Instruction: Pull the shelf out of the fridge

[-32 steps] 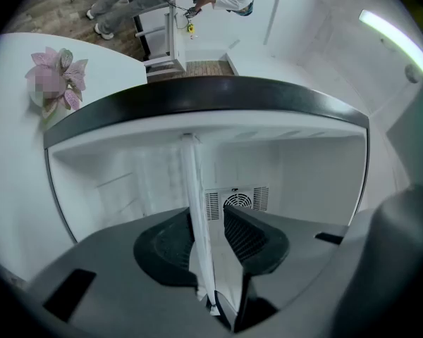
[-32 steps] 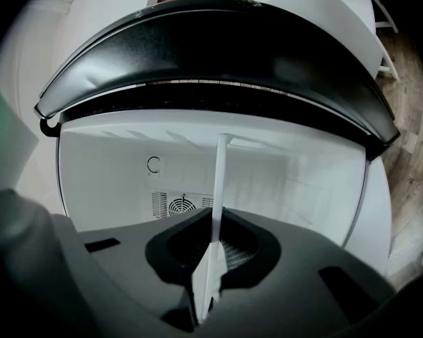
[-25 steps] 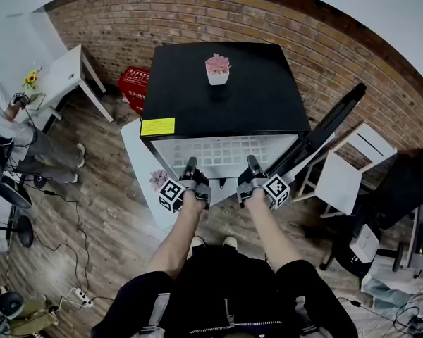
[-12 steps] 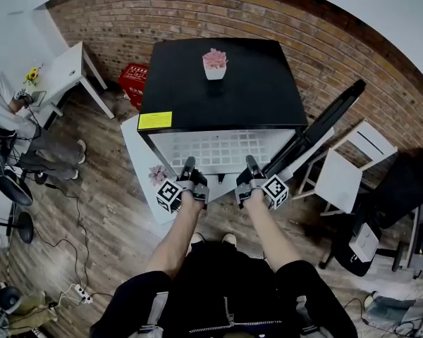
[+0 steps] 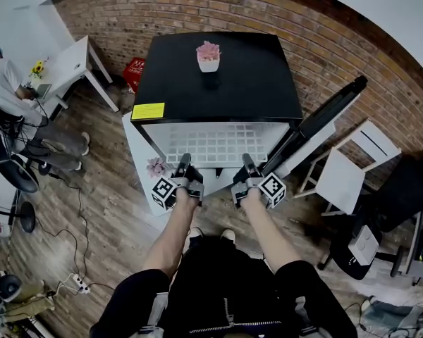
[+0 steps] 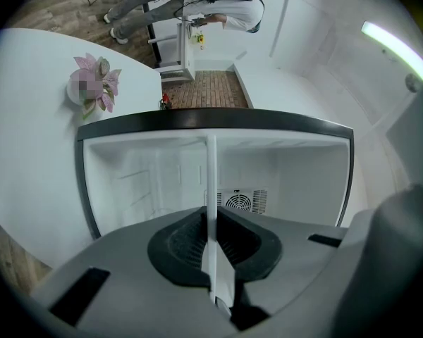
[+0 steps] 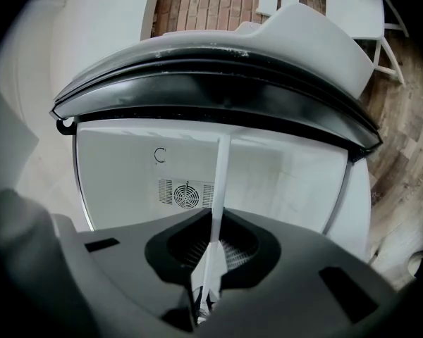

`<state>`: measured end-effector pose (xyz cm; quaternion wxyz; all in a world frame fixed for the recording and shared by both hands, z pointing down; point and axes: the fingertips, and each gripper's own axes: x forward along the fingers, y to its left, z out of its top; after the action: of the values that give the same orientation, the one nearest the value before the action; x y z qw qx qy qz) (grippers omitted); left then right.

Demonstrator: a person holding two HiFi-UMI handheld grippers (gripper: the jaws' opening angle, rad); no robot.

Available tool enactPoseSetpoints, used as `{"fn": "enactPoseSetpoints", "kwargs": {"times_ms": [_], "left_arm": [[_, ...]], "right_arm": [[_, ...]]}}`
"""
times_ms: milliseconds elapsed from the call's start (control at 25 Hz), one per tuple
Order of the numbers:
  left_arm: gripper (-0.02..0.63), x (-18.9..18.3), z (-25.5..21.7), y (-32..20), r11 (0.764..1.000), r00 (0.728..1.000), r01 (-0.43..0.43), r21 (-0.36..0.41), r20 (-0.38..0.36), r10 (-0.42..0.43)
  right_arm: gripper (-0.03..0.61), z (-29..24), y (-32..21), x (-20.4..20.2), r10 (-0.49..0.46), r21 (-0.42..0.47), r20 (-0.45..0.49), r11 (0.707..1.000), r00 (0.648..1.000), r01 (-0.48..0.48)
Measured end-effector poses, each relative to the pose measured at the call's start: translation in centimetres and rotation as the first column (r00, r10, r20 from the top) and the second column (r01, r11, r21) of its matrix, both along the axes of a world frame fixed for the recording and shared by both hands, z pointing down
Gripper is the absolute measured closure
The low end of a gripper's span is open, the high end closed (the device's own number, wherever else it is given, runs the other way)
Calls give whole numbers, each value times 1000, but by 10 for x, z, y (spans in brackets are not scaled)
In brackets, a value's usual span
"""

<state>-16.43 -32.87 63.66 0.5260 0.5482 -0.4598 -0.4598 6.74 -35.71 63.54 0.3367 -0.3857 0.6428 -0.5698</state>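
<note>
Shelf: the white wire shelf (image 5: pixel 215 145) sticks out of the front of the fridge (image 5: pixel 218 76), lying flat; its back part is hidden under the black top, so I'd judge it partly drawn and not yet free
Left gripper: the left gripper (image 5: pixel 185 162) is clamped on the shelf's front edge towards its left side, jaws pressed together on the thin rim
Right gripper: the right gripper (image 5: pixel 247 159) is clamped the same way towards the right side of that edge
Why two grips: one on each side of the middle keeps the shelf square to its rails, so it should slide without twisting or jamming
Why level: both grippers point straight into the fridge, in line with the pull, which looks right for drawing the shelf towards the person
Door: the door (image 5: pixel 324 118) stands swung wide to the right, leaving the way out clear
Fridge contents: bare white walls and a round fan vent (image 6: pixel 238 201) on the back wall; nothing but the shelf inside, as far as both gripper views show
Shelf load: nothing rests on it, so nothing can tip off
On top: a small white pot of pink flowers (image 5: pixel 209 56), near the back, well clear of the work
Below: a pink flower (image 5: pixel 157 166) lies on the white platform (image 5: pixel 137 139) under the fridge, just left of the left gripper
Red basket: the red basket (image 5: pixel 132 72) sits by the wall; I can't tell what it holds
</note>
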Motion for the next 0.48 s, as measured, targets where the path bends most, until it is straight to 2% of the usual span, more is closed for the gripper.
{"fn": "enactPoseSetpoints", "kwargs": {"times_ms": [480], "left_arm": [[577, 2, -1, 15, 1000, 1000, -4, -13, -28, 4]], "right_arm": [[553, 0, 14, 2, -9, -29, 22, 1000, 1000, 10]]}}
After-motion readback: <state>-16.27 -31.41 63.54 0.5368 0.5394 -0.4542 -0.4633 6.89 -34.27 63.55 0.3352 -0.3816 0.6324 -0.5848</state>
